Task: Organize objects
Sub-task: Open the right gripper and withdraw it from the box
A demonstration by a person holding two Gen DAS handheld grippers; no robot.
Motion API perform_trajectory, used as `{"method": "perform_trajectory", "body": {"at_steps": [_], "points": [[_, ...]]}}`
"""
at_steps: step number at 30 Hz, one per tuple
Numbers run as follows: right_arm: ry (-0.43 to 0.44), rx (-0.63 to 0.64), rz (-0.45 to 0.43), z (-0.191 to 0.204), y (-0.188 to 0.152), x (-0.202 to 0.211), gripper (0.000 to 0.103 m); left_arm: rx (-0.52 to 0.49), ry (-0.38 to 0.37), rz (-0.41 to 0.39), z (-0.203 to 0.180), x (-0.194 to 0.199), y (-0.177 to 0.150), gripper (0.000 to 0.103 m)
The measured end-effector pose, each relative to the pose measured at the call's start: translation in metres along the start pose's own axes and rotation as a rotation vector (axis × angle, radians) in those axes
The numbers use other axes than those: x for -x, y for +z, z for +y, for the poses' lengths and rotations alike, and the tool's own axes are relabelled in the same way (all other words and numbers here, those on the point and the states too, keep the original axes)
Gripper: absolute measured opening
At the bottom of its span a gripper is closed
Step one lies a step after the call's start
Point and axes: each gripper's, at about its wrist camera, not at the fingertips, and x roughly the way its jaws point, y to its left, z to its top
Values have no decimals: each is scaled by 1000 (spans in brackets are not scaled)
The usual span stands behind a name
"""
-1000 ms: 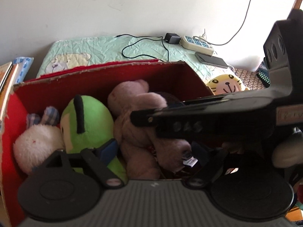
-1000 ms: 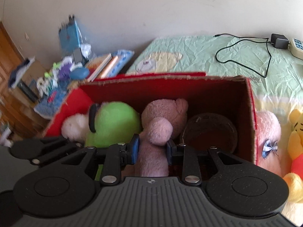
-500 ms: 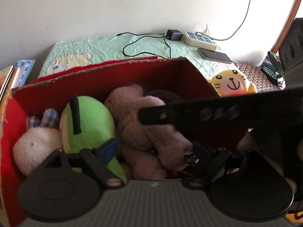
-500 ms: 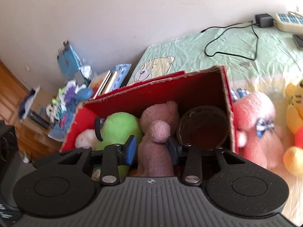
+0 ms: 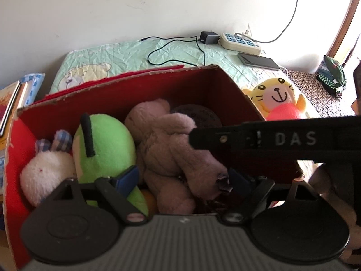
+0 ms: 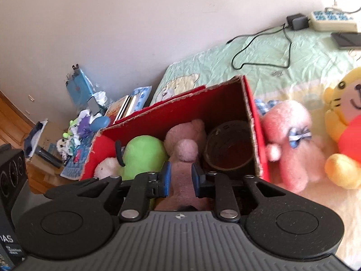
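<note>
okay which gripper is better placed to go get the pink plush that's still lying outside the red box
Right, probably. The pink plush and yellow tiger plush lie on its side of the red box, but the right gripper must first release the mauve teddy bear. The left gripper is open over the box.

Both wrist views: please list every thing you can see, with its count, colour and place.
cardboard box: 1, red inside, on bed
mauve plush bear: 1, in box, middle
green plush toy: 1, in box, left of bear
white plush bunny: 1, box's left end
dark round container: 1, brown, box's right end
pink plush toy: 1, outside box, right
yellow plush tiger: 1, right of box
power strip: 1, white, by wall
phone: 1, dark, near strip
left gripper: open over box
right gripper: shut on bear
</note>
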Motion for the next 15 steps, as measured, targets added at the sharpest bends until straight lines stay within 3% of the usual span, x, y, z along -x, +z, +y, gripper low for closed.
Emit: {"method": "perform_trajectory", "body": {"at_steps": [5,15], "points": [[-37,32,-42,2,-7,13,31,0,52,15,-8,3,2,89],[-49,47,-73,1,-18,27,32,-9,134,7,-24,18,-7,91]]}}
